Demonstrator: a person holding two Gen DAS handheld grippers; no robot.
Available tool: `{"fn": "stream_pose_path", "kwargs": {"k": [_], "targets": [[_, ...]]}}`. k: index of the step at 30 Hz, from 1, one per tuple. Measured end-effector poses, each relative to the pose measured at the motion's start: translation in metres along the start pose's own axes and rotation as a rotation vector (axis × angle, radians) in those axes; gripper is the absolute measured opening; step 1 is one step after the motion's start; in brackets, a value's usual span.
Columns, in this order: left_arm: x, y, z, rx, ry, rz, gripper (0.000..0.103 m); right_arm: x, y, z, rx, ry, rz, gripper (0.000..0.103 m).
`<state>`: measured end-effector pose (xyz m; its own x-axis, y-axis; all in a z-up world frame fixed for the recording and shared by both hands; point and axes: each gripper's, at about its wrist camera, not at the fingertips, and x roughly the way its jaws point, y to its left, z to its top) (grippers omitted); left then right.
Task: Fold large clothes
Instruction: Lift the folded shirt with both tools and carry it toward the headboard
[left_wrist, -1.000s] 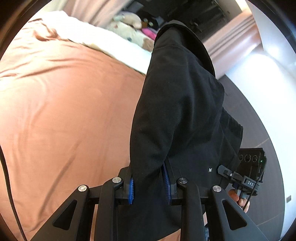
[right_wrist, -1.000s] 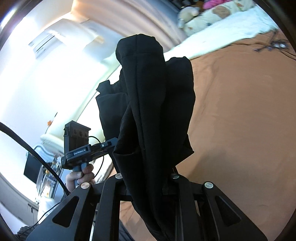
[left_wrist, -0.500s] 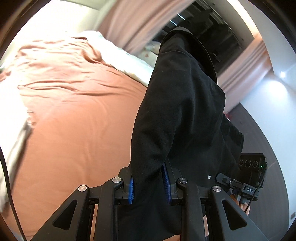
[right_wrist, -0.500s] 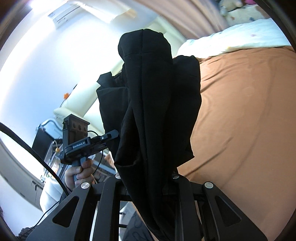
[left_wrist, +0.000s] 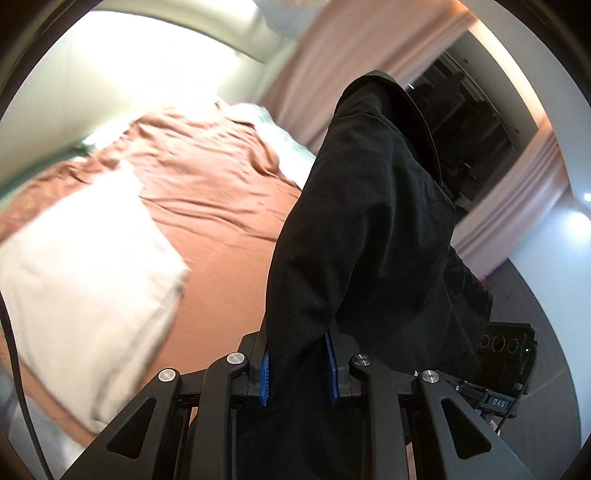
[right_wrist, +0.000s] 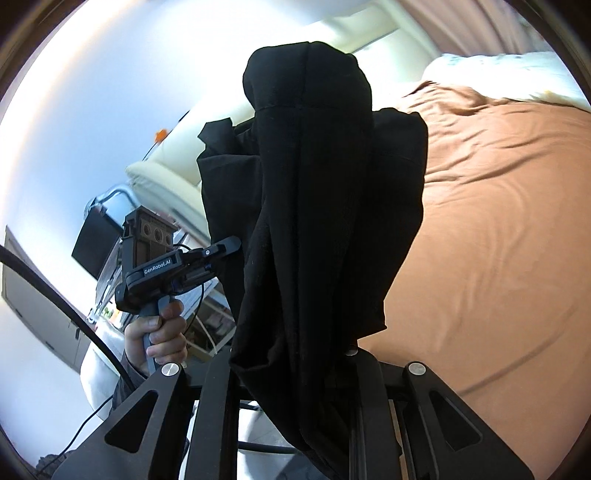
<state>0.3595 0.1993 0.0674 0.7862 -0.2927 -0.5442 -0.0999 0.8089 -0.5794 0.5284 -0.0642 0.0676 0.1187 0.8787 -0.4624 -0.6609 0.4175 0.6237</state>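
Above a bed (left_wrist: 221, 206) covered in a rust-brown sheet, a large black garment (left_wrist: 369, 229) hung in the air, bunched and draped over 2 handheld grippers. On the left gripper (left_wrist: 297, 363), the blue-padded jaws were clamped on a thick fold of the cloth, a narrow gap between them filled by fabric. On the right gripper (right_wrist: 295, 369), the cloth covered the jaws completely, so their pads could not be seen, though they seemed closed on the garment. A hand (right_wrist: 159, 332) gripped the left tool's handle, visible from the right wrist view. A white pillow (left_wrist: 85, 288) lay on the near part of the bed, blurred. The likely risks: each grip held a bunched wad rather than a clean edge, so layers could slide out and the garment could sag or drop. Because the cloth hung in loose folds, it might land twisted or doubled on the sheet, spoiling any neat fold. It could also come down partly on the pillow, leaving an uneven surface beneath it.
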Motion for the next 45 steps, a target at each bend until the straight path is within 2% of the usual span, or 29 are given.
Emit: {"fn": "stream_pose_path", "kwargs": {"k": [6,10,17,23,28,34,40,42,43,44,45], "targets": [[-0.03,0.048,0.028,-0.021,-0.068,0.085,0.023,0.07,0.025,0.024,-0.042,0.035,0.041,0.013],[-0.032,0.08,0.059,-0.026,-0.093,0.141,0.022,0.116,0.037,0.036,-0.051,0.063,0.065,0.013],[-0.037,0.115,0.09,-0.027,-0.089,0.239,0.022,0.198,0.043,0.052,-0.034,0.127,0.129,0.013],[-0.048,0.164,0.115,-0.049,-0.071,0.308,0.022,0.262,0.025,0.066,0.056,0.17,0.207,0.013],[-0.029,0.189,0.13,-0.046,-0.031,0.355,0.022,0.286,-0.011,0.071,0.103,0.191,0.203,0.013],[0.022,0.214,0.146,-0.056,0.04,0.392,0.022,0.323,-0.052,0.088,0.158,0.21,0.128,0.016],[0.075,0.24,0.153,-0.06,0.1,0.415,0.022,0.334,-0.084,0.094,0.188,0.222,0.058,0.018],[0.093,0.243,0.152,-0.031,0.118,0.449,0.025,0.326,-0.097,0.089,0.195,0.226,0.011,0.026],[0.102,0.242,0.151,0.007,0.129,0.481,0.032,0.327,-0.107,0.089,0.204,0.227,-0.01,0.032],[0.11,0.242,0.147,0.048,0.134,0.543,0.036,0.327,-0.116,0.088,0.218,0.229,-0.031,0.05],[0.113,0.246,0.143,0.055,0.136,0.587,0.043,0.329,-0.13,0.084,0.245,0.233,-0.061,0.062]]}}
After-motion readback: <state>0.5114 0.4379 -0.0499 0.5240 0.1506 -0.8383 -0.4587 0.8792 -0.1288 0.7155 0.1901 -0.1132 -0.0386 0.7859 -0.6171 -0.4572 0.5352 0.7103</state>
